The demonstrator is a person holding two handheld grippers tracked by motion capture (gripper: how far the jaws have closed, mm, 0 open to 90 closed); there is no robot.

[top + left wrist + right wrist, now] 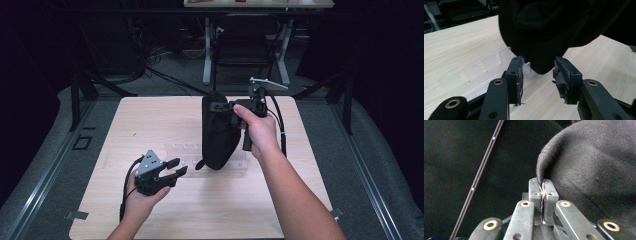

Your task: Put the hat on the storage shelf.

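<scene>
Left gripper (176, 167) sits low at the near left with its jaws spread and nothing between them, and the hanging black cloth bag (218, 131) lies just up and to the right of those tips. Right gripper (229, 106) is pressed tight on the bag's top edge (rim pinched between the pads), so the bag's long axis drops straight toward the table (150, 120), lower end near the clear plastic tray (185, 150) — left is plainly the nearer hand for that bottom.

left gripper (175, 167): black, grey three-cornered top plate, black cable | right gripper (225, 106): black, grey plate, looping black cable | jaw links: brass-ringed screw holes | pads (560, 75): frayed | forearms: bare, sleeveless
</scene>
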